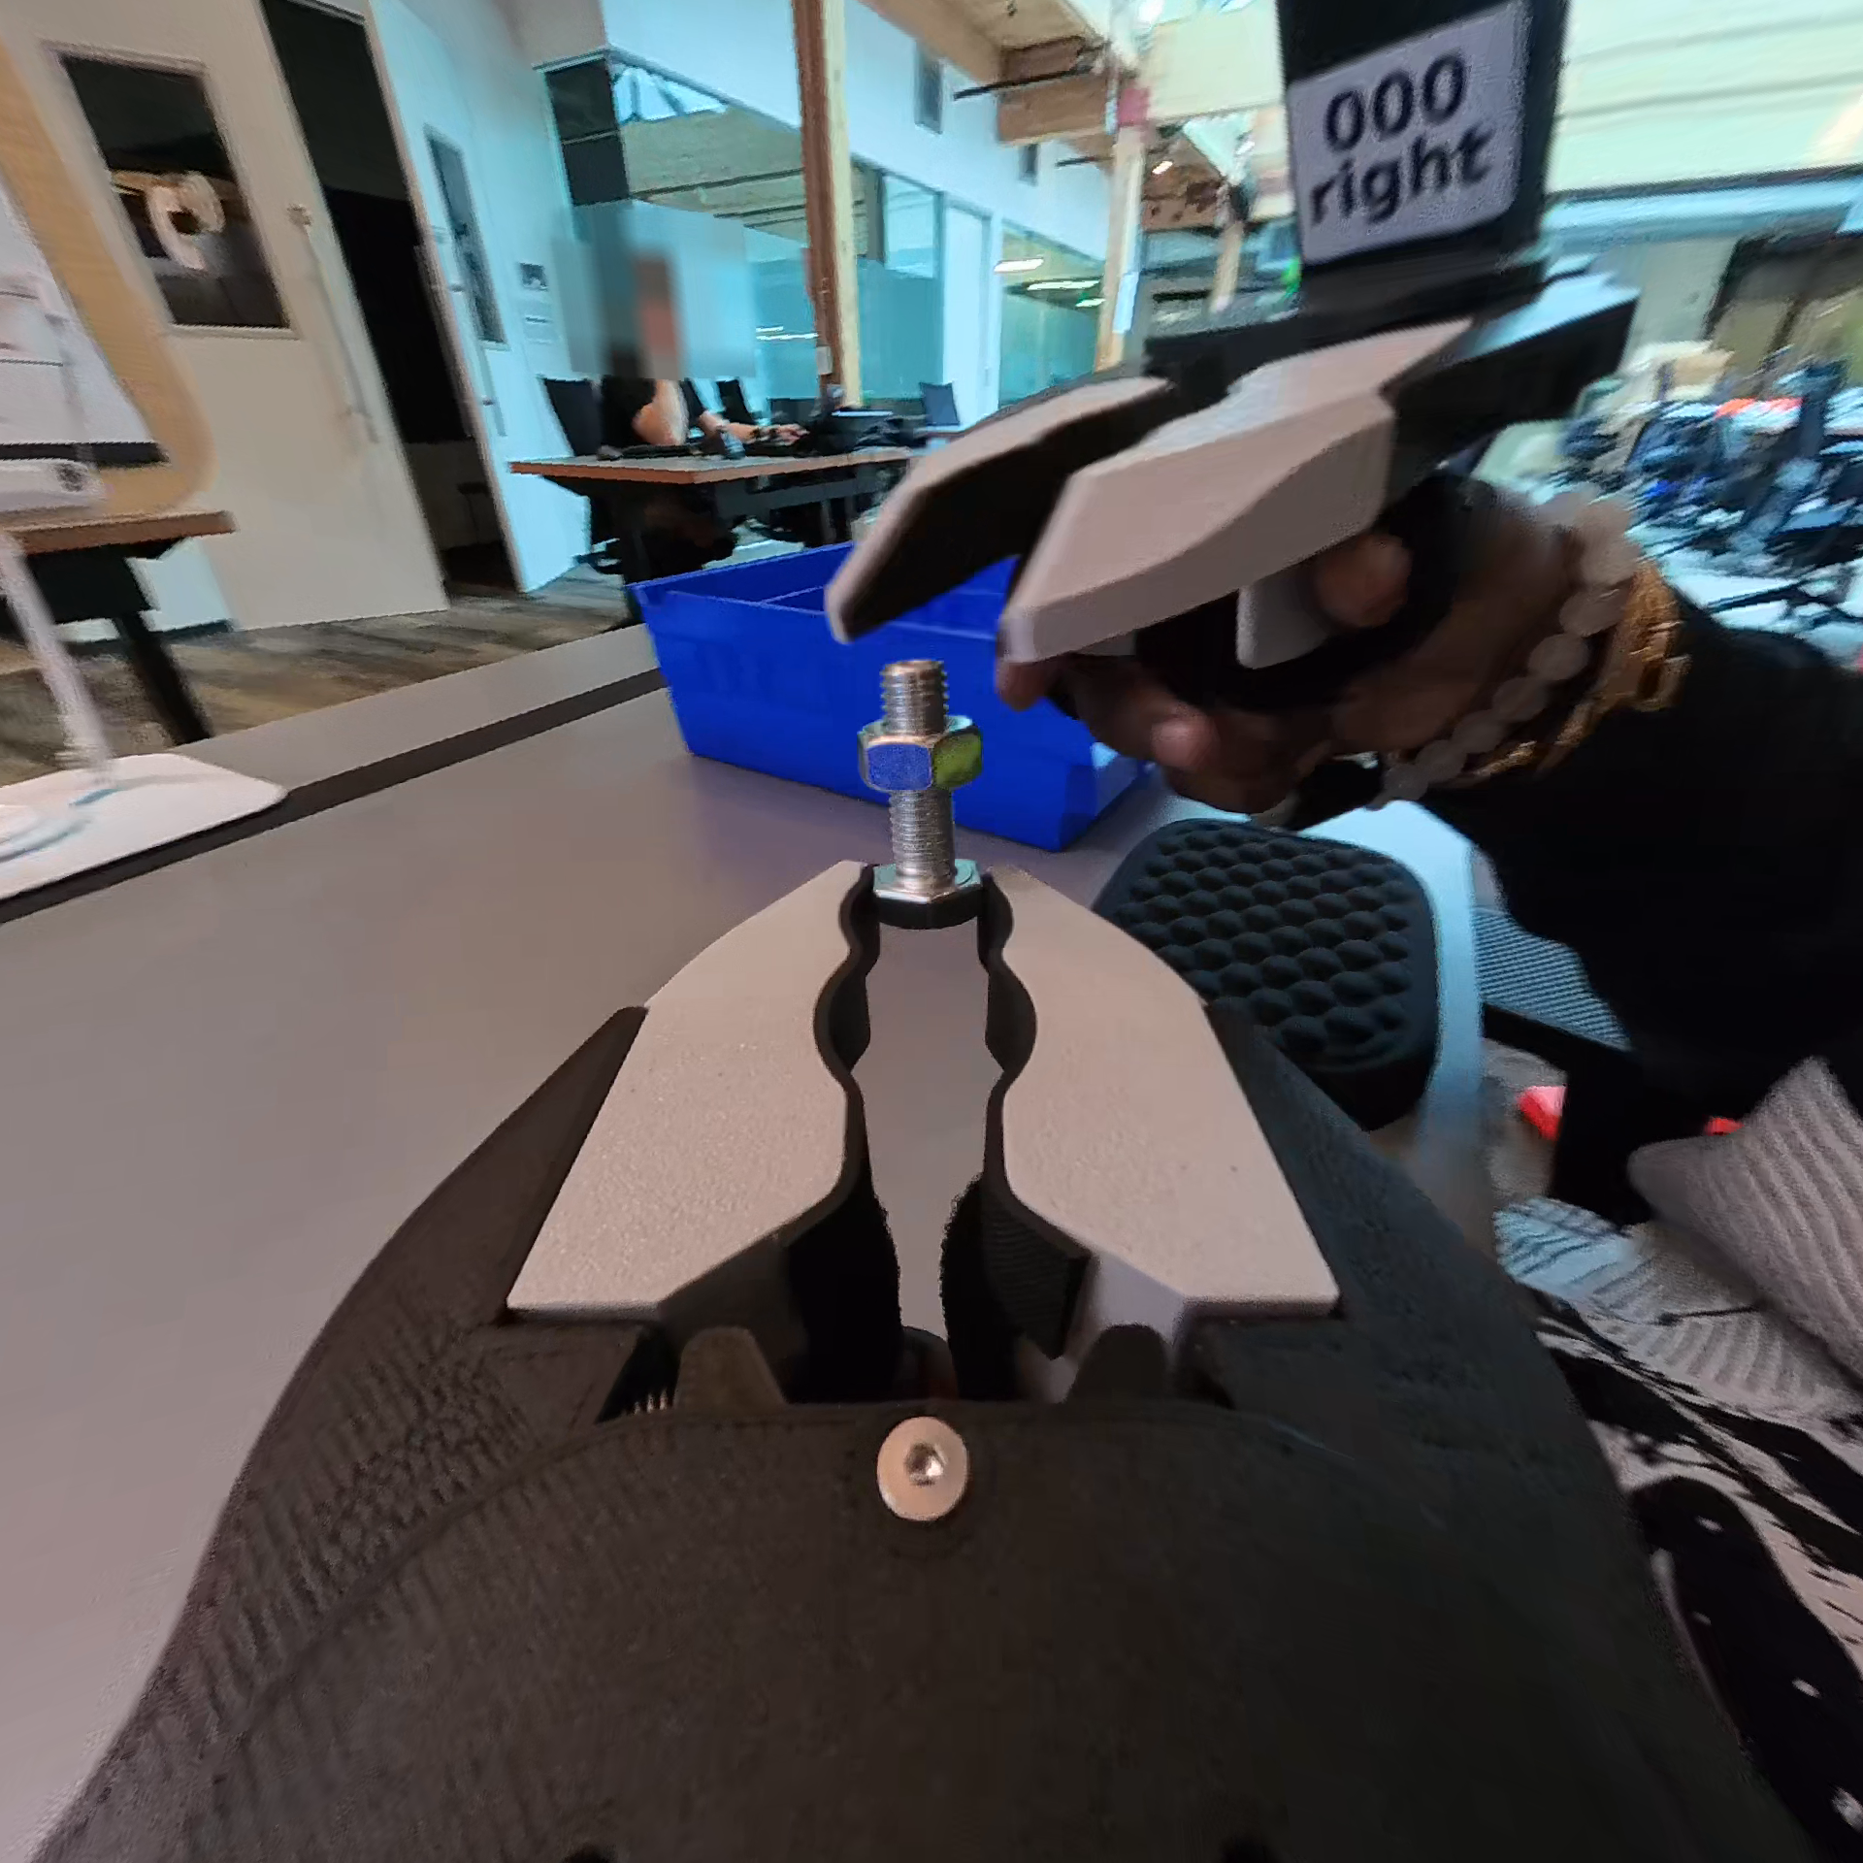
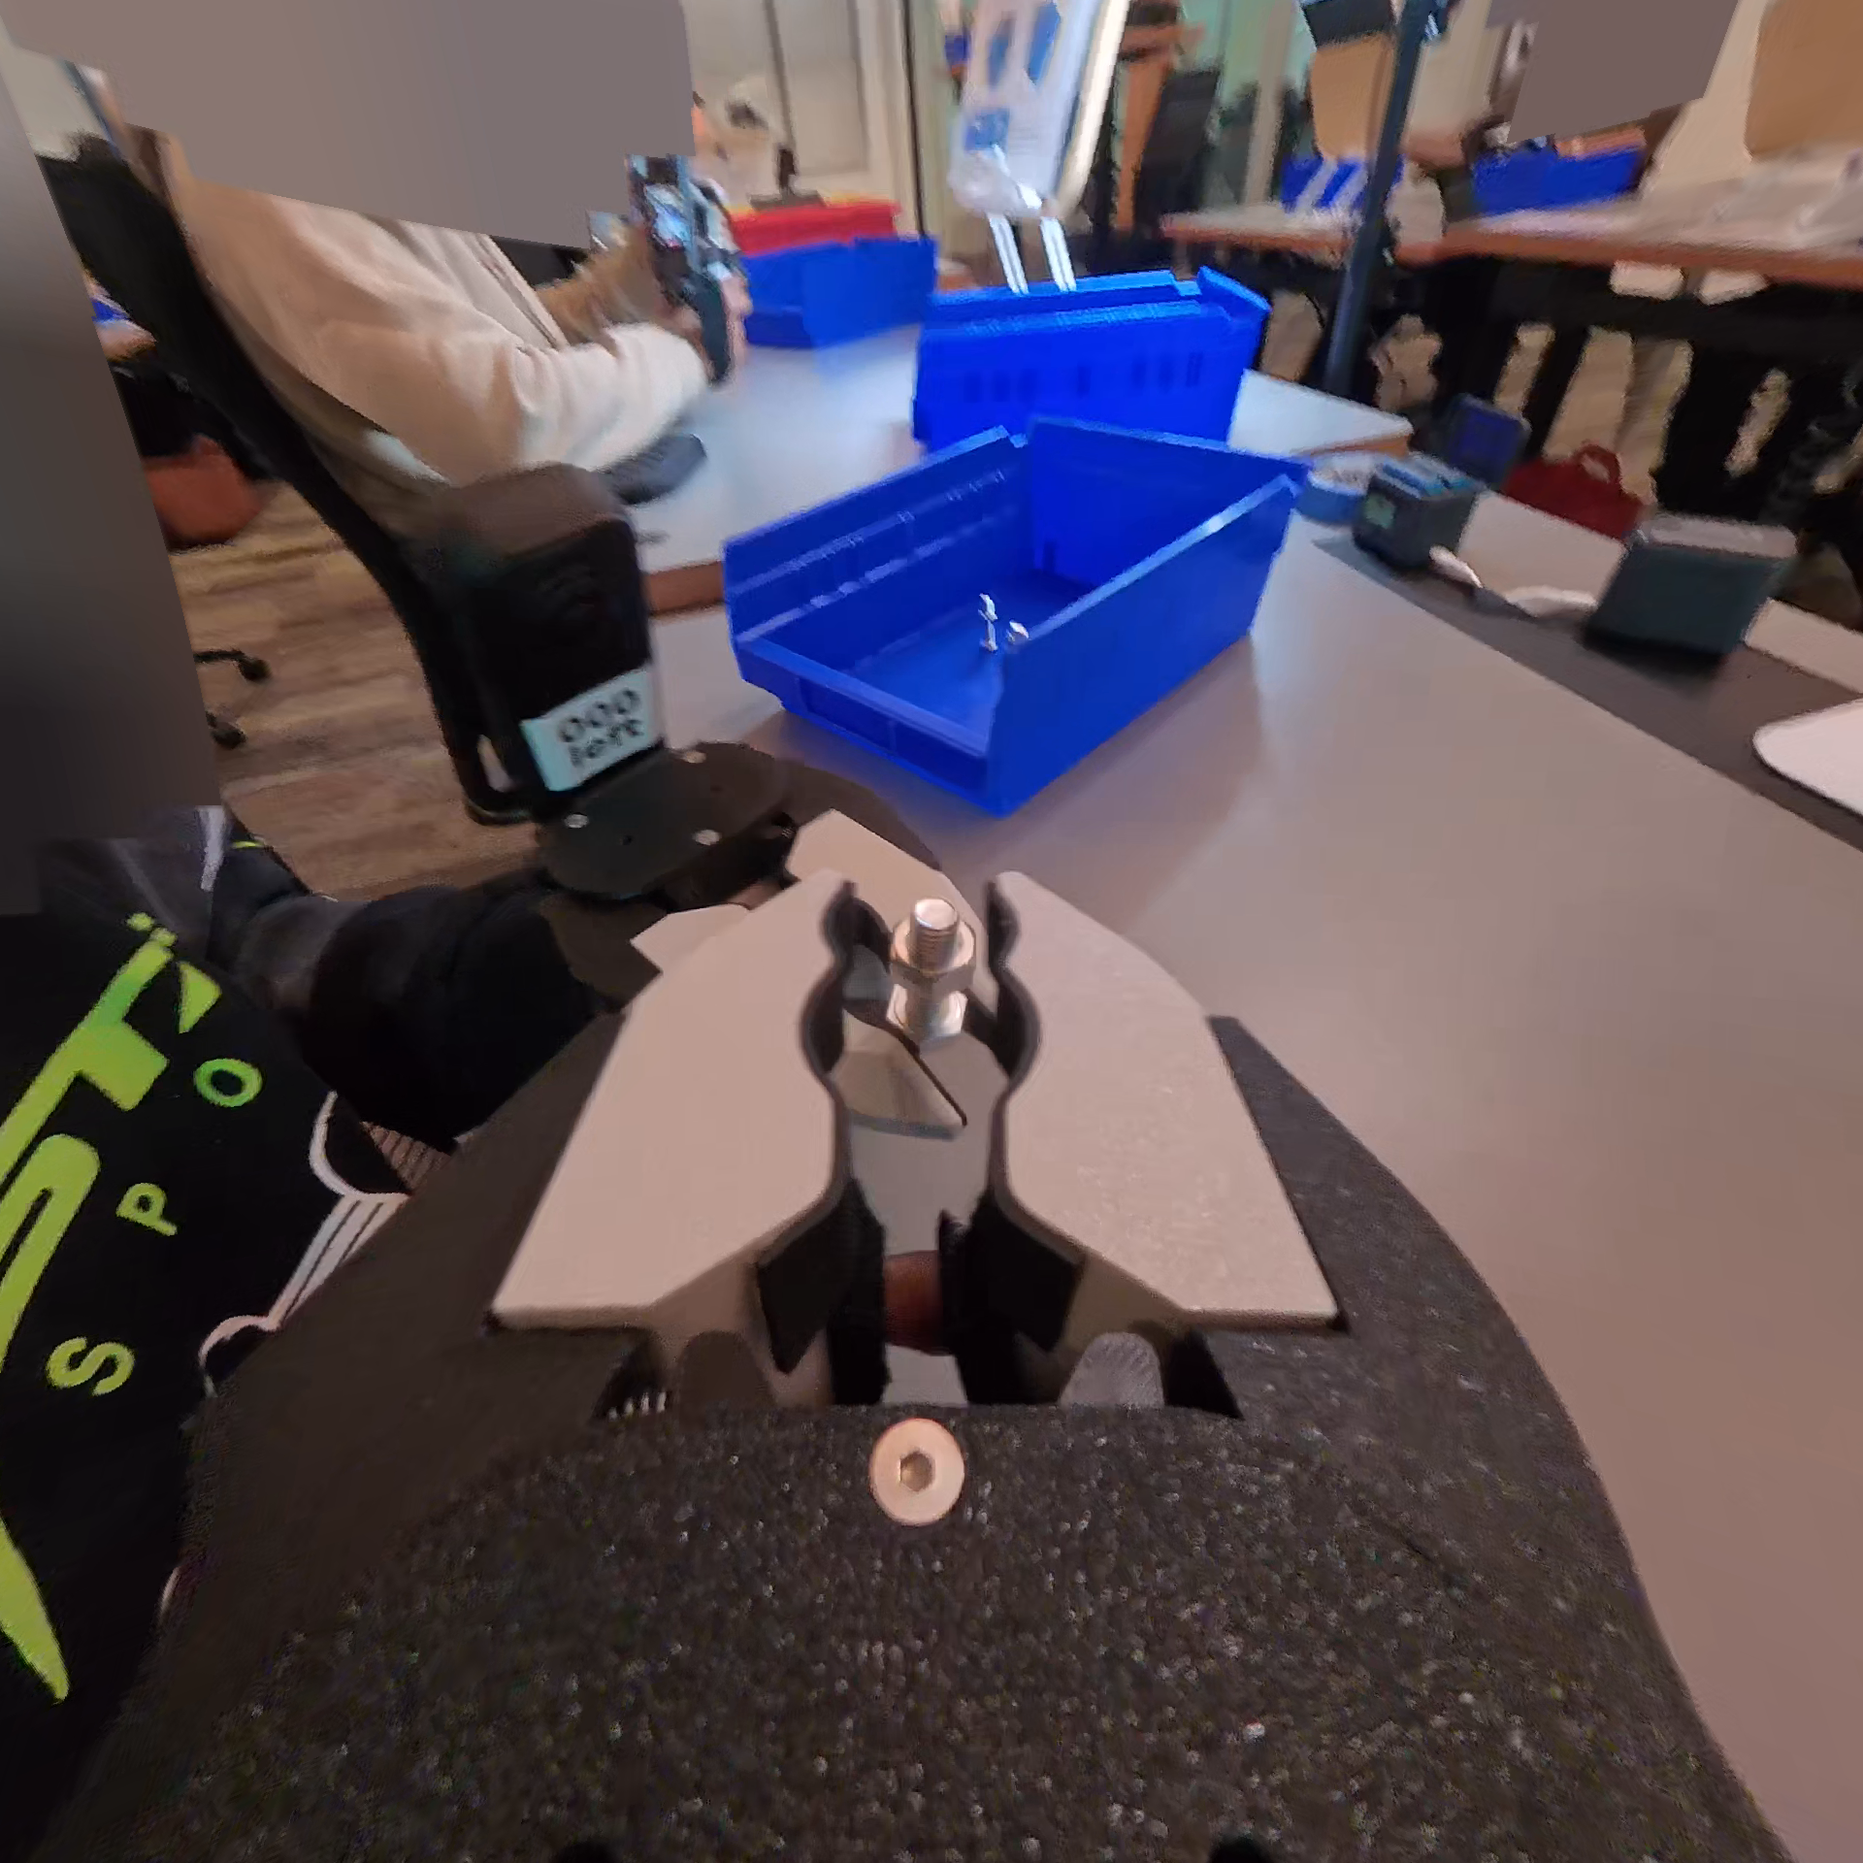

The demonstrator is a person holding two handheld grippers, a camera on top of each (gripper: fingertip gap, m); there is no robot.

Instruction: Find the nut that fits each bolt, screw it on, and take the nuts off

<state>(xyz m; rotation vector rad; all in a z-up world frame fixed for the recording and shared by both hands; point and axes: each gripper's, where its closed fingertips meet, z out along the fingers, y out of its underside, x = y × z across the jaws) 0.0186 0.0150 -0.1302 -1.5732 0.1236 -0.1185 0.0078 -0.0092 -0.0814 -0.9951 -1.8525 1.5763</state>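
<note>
My left claw (image 1: 925, 897) is clenched on the hexagonal head of the bolt (image 1: 917, 796), one fingertip (image 1: 837, 892) pressed on each side of it. The bolt stands upright, head down, its long axis vertical and its threaded end pointing up. A nut (image 1: 919, 756) sits partway up the thread, with bare thread above and below it.

My right claw (image 1: 922, 615) hangs above and just to the right of the bolt's top in the left wrist view, tilted down toward it, touching neither bolt nor nut. In the right wrist view the bolt (image 2: 929, 973) and nut (image 2: 933, 958) stand between my right fingertips (image 2: 1048, 927) with a visible gap on each side; that claw is released and grips nothing.

Edges and room: the grey table (image 1: 403, 1008) lies bare to the left of the bolt as far as its far edge. A blue bin (image 1: 806, 686) stands behind the bolt, near but apart from it. In the right wrist view the same bin (image 2: 1008, 645) is open-topped, with small metal pieces (image 2: 998, 625) inside. A black padded armrest (image 1: 1290, 948) sits to the right of my left claw, beside the table's edge. A second blue bin (image 2: 1089, 353) lies farther back.
</note>
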